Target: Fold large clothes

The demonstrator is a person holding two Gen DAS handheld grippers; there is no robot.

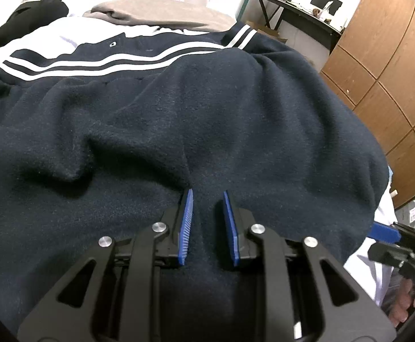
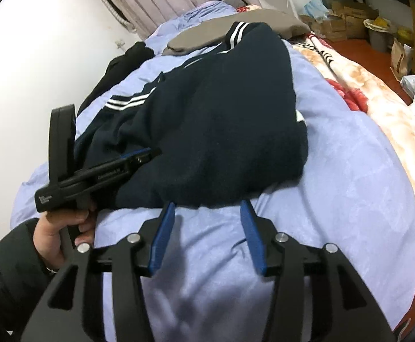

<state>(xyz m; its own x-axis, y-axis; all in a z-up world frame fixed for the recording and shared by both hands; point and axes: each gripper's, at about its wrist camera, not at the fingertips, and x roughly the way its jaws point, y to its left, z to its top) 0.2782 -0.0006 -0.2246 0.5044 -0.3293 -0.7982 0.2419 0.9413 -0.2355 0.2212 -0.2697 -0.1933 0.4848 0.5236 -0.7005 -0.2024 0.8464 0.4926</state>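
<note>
Pale blue bedding carries our navy fleece garment, white-striped and folded at mid-bed. From the right wrist view alone we log a floral blanket along the bed's far edge; only the left shows wooden cabinets. Print on the left gripper is unreadable. Its jaws stand narrowly parted over fleece; the right gripper gapes, empty, at the garment's near edge.

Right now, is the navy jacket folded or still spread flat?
Folded, at least partly: the navy jacket lies doubled into a compact heap on the blue quilt, striped hem turned up top. How neat, cannot tell.
</note>
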